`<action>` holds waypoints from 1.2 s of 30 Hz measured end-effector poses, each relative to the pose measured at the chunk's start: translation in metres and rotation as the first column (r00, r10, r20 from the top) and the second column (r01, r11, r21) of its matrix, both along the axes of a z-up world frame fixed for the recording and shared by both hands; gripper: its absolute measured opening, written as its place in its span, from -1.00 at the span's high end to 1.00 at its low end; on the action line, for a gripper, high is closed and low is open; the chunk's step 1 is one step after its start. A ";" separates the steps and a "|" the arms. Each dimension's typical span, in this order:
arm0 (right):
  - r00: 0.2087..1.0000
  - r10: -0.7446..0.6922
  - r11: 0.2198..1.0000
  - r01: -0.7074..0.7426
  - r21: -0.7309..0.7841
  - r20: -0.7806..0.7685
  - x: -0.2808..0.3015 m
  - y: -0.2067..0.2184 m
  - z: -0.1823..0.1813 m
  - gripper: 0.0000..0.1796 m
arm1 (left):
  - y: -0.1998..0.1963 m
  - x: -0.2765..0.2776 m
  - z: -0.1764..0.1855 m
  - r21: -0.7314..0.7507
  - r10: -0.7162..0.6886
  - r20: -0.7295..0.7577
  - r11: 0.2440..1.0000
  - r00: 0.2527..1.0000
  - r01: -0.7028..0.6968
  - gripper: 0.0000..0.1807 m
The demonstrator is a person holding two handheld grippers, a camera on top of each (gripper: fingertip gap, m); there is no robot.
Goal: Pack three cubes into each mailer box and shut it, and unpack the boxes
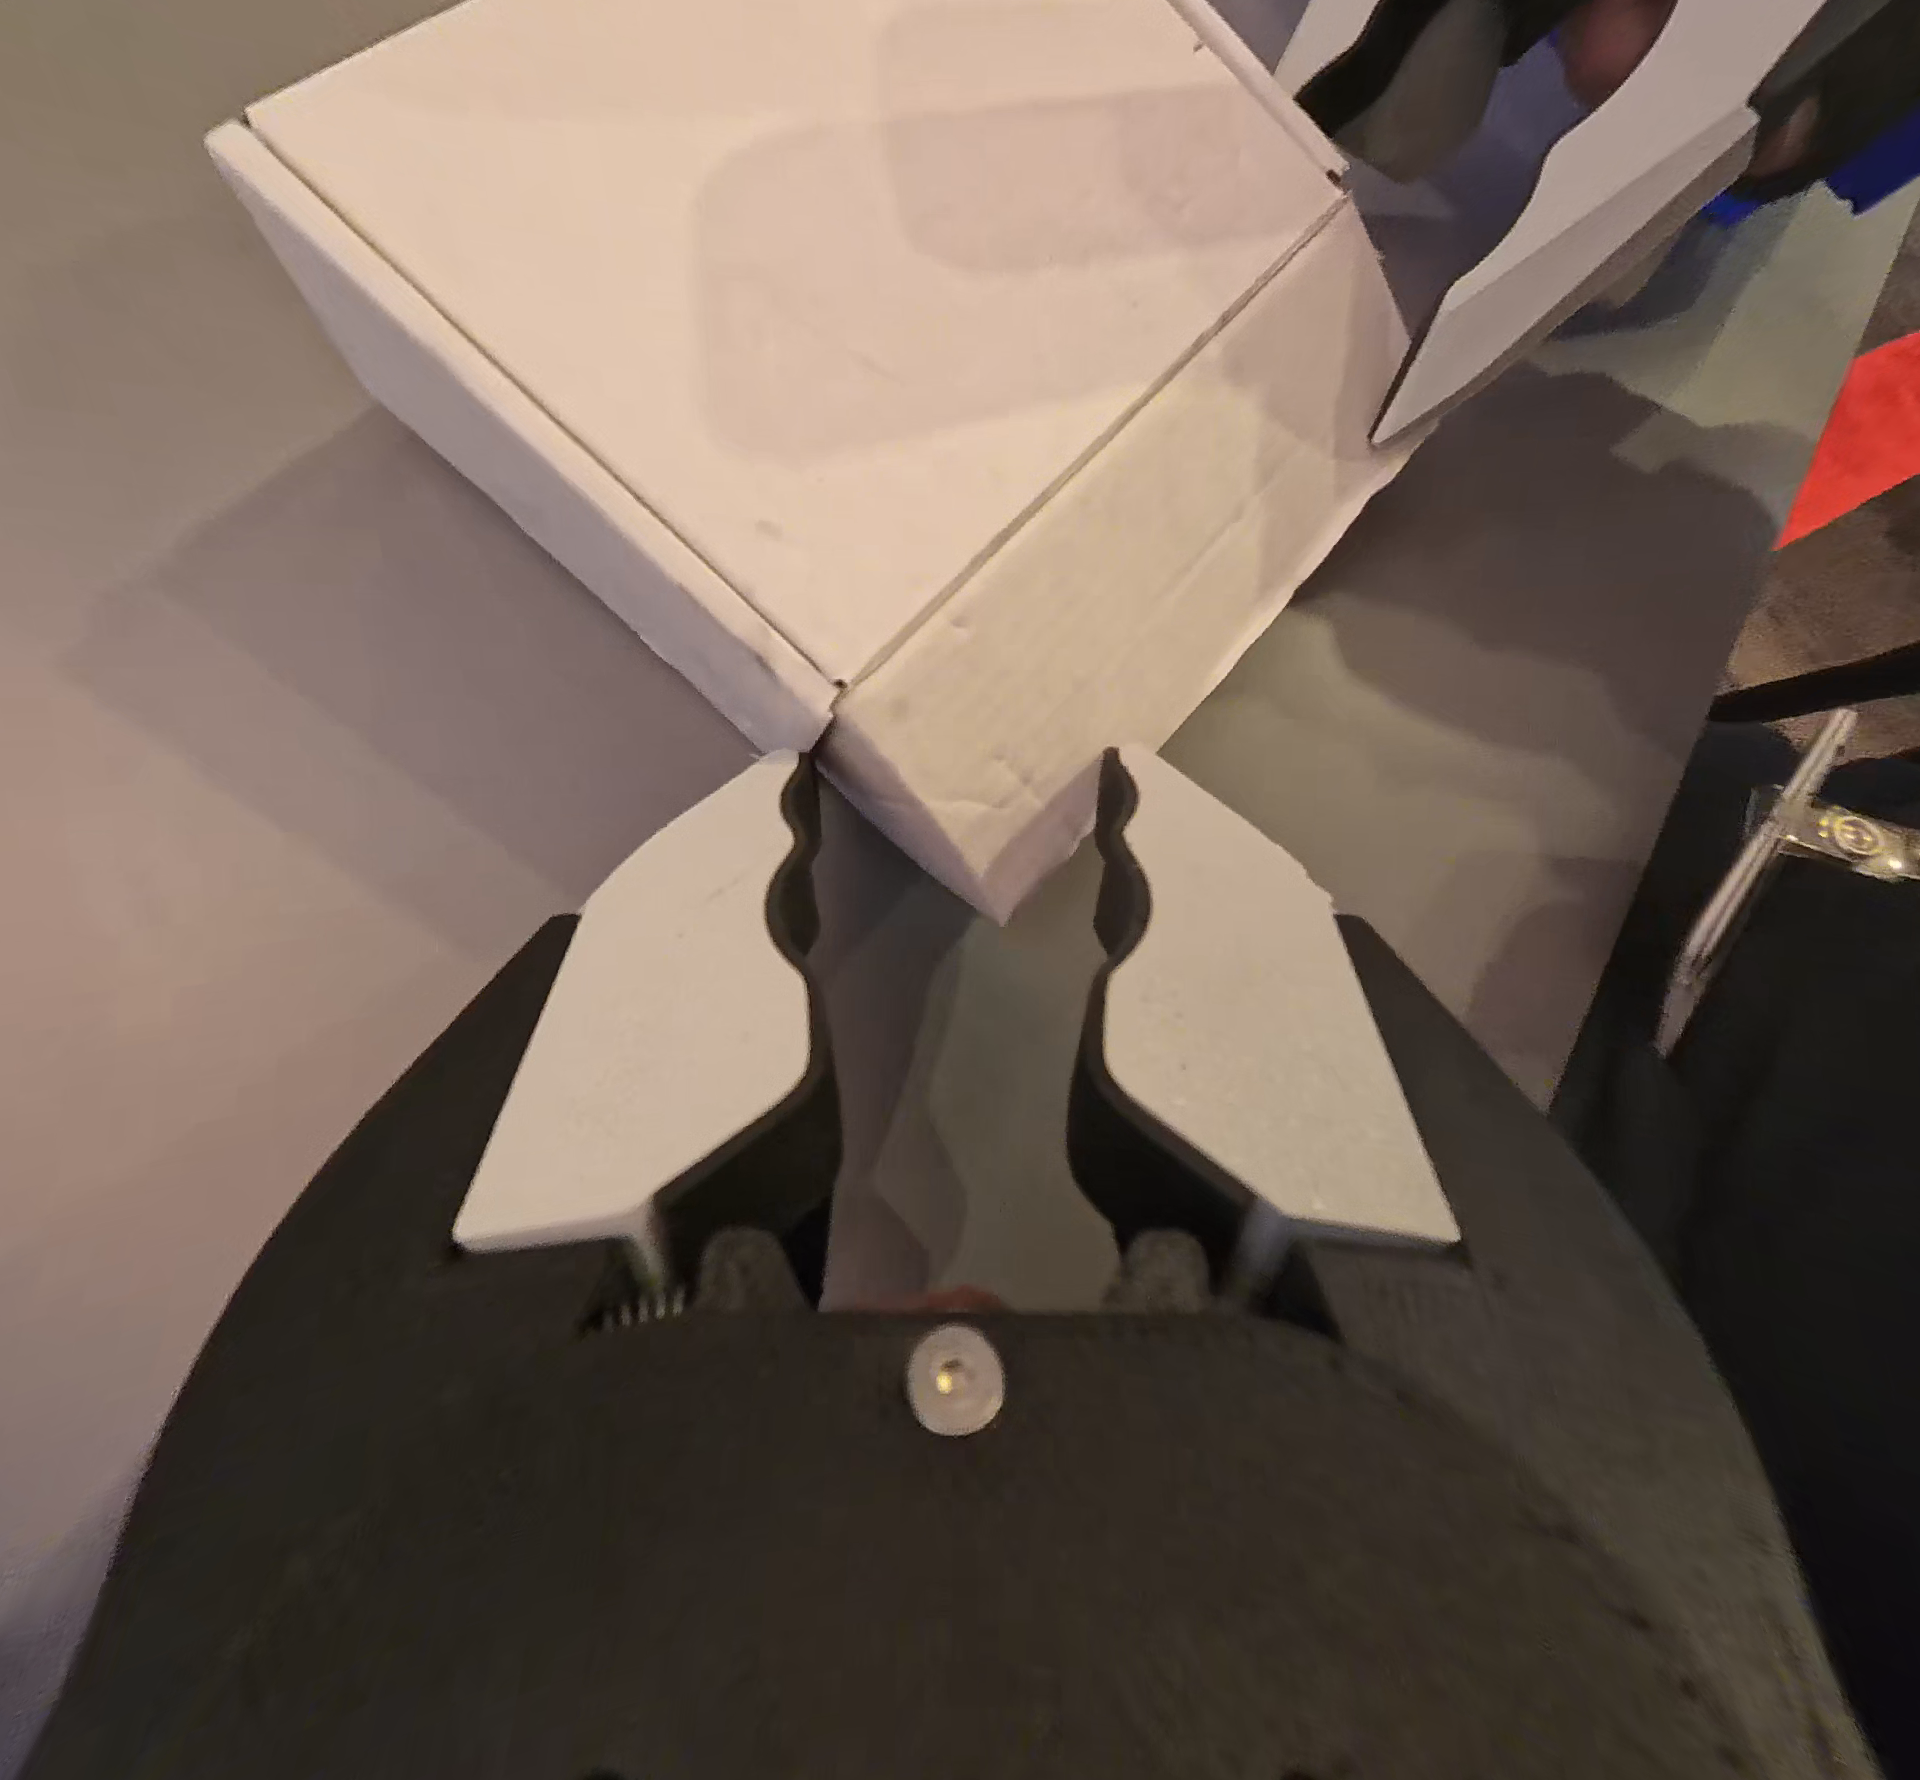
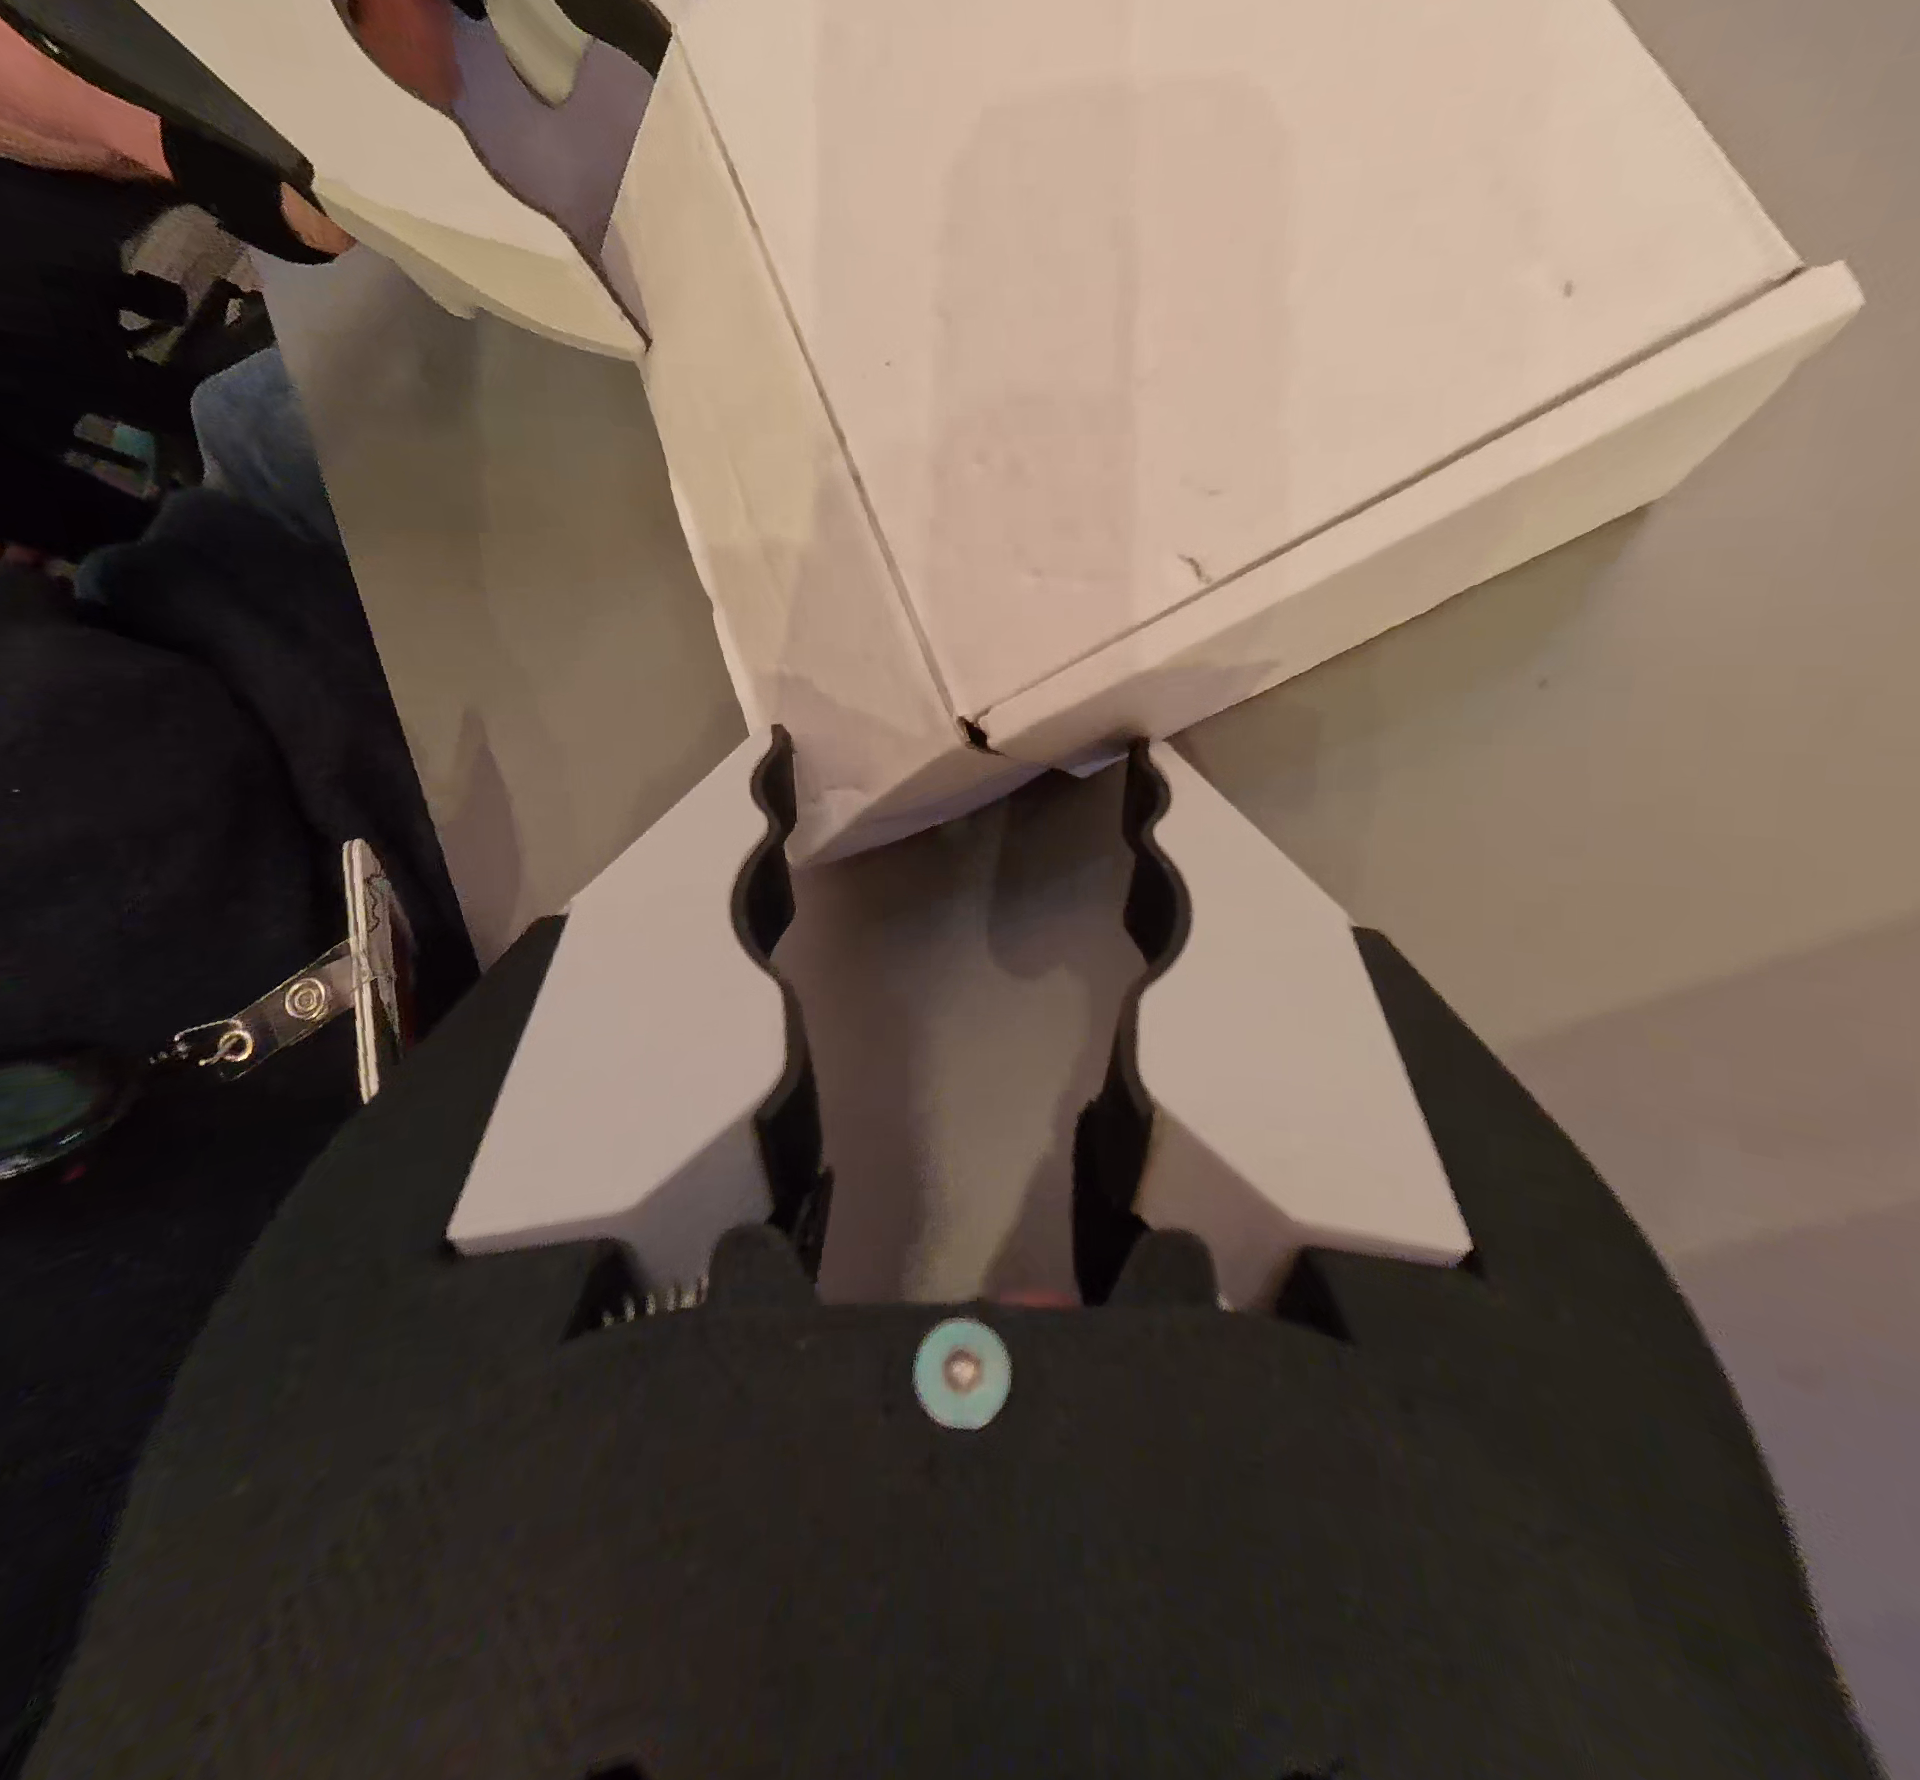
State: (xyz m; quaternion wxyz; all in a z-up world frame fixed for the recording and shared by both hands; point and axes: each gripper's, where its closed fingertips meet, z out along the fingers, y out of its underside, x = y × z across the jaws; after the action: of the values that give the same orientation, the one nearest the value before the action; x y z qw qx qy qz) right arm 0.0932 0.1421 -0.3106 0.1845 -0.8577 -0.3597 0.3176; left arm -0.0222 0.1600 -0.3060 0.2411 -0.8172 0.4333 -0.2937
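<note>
Left gripper (image 1: 956,774) jaws apart, empty, straddling near corner of shut white mailer box (image 1: 790,276) on table (image 1: 208,795). Right gripper (image 2: 961,754) likewise parted, empty, at adjacent corner. Box dead ahead of both, equally near; front flap faces between them.

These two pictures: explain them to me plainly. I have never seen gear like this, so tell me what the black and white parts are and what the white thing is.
No robot here: a person holds a hand tool in each hand, each ending in a two-finger claw with a camera looking along the fingers. One picture comes from the left claw, the other from the right claw. The black body and white fingers at the bottom are that camera's own tool; the other claw shows in an upper corner. On the grey table sits a shut white box. Both claws are open, each with a box corner between its fingers, gripping nothing. No cubes are visible.
</note>
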 end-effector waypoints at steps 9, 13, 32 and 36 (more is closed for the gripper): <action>0.999 0.032 0.999 -0.032 -0.005 0.030 0.002 0.003 -0.001 0.27 | 0.005 0.000 -0.001 -0.003 -0.041 0.002 0.999 0.999 0.041 0.45; 0.998 0.057 0.997 -0.056 -0.045 0.022 0.004 -0.002 0.000 0.30 | 0.012 -0.007 0.005 -0.015 -0.045 0.012 0.999 0.999 0.045 0.38; 0.995 -0.071 0.988 0.061 -0.143 -0.067 -0.001 -0.001 0.004 0.54 | 0.015 -0.001 0.001 -0.045 -0.063 0.001 0.997 0.998 0.063 0.48; 0.997 -0.078 0.991 0.075 -0.107 -0.024 0.007 0.002 0.006 0.50 | 0.019 -0.002 0.003 -0.037 -0.048 0.016 0.998 0.999 0.049 0.50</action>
State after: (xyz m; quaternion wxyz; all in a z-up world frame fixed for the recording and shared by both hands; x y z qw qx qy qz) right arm 0.1000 0.1438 -0.3047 0.1559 -0.8750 -0.3065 0.3409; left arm -0.0240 0.1791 -0.3025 0.2218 -0.8086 0.4458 -0.3135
